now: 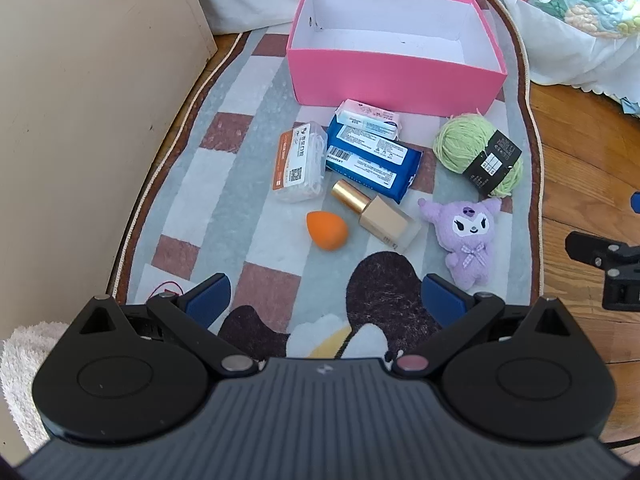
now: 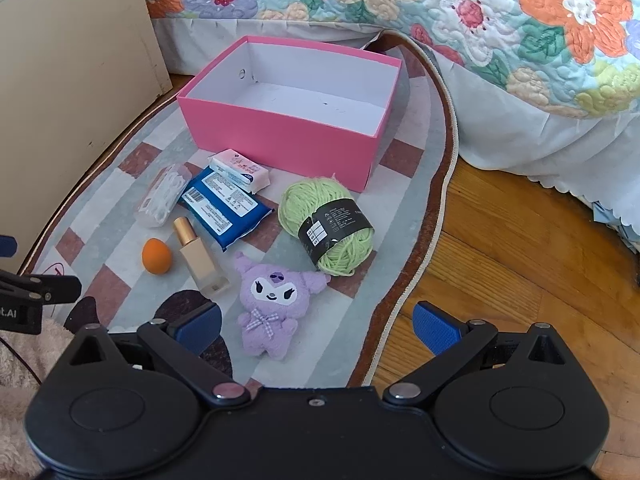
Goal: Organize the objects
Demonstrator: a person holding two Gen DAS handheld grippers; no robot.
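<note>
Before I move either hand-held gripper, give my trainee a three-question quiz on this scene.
1. True or false: the pink box already holds one item.
2. Which item lies nearest the right hand-held gripper?
A. green yarn ball
B. purple plush toy
C. orange sponge
3. Fill in: the small pink packet rests partly on the ____ pack.

Key
1. False; only its bare white floor shows.
2. B.
3. Blue.
</note>
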